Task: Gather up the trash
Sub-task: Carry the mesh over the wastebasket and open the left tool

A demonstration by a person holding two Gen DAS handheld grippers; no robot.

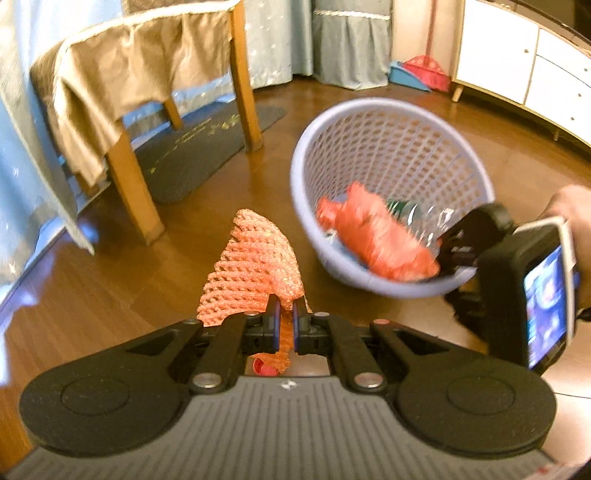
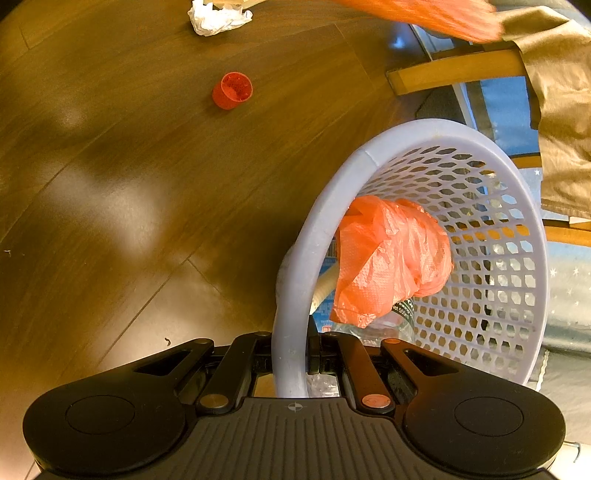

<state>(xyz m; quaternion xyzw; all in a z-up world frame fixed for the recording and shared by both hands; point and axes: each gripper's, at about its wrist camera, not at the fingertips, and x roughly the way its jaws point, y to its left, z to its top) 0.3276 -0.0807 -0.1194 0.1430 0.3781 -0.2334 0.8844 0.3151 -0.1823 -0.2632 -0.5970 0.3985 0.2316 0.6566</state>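
The left gripper (image 1: 285, 314) clamps an orange foam net (image 1: 251, 266) above the wooden floor (image 1: 110, 288); the right gripper (image 2: 295, 354) pinches the rim of a lavender basket (image 2: 295, 258), apparently tilted, holding an orange bag (image 2: 388, 258). A red cap (image 2: 232, 90) and crumpled tissue (image 2: 218, 16) lie on the floor, well apart from the basket.

The floor (image 1: 110, 280) is dark brown wood and shines in warm light. A wooden chair (image 1: 129, 177) with a tan cloth (image 1: 110, 74) stands beside a grey mat (image 1: 199, 147). Pale blue curtains (image 1: 280, 40) hang behind, and a white cabinet (image 1: 517, 62) stands at the right.
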